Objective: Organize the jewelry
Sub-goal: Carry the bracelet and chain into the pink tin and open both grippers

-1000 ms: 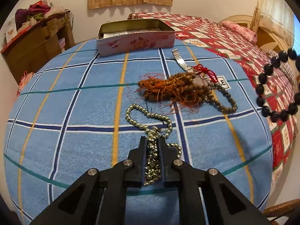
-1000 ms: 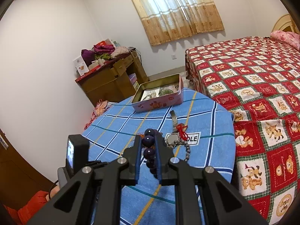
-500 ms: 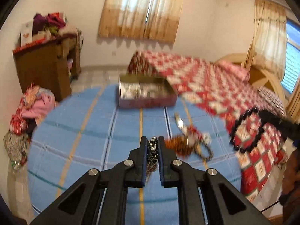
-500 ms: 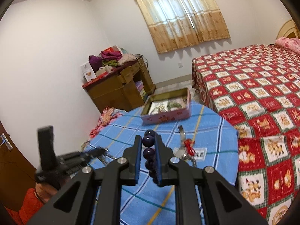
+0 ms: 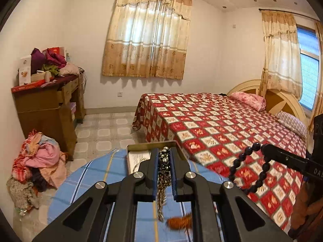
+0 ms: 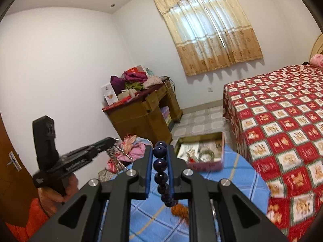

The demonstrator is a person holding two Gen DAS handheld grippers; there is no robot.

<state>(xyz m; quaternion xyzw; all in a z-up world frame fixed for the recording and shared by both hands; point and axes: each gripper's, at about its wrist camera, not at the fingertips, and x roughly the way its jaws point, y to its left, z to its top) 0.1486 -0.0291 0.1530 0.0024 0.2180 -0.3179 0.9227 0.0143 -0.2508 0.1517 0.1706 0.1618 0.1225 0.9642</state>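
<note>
**2 strands in the air, tin waiting below**

Both strands are off the surface (image 5: pixel 97 173), each pinched in its own tool. The left hand-held gripper (image 5: pixel 164 161) is closed on the silver bead chain (image 5: pixel 163 173), which is bunched between the pads with a loop trailing down below them. The right hand-held gripper (image 6: pixel 159 161) is clamped on the dark bead bracelet (image 6: pixel 160 164), 1 or 2 big round beads caught between the fingers and the rest hanging as an open ring, as the left camera shows.

The open tin (image 6: pixel 201 151) sits at the far edge of the blue checked cloth, with some pieces already lying in it. An orange tasselled strand (image 6: pixel 180 210) lies on the cloth nearer the person.

From where I stand, both pieces look light and completely limp. The chain will swing and pool wherever it lands, and its small metal beads look slick, so a bunched grip like this one seems safer than a single strand. The bracelet's beads are hard and round and could roll out of the pads; gripping across a bead, or on the cord between 2 beads, looks steadier. The loose loops could snag on the tin's rim on the way in.
</note>
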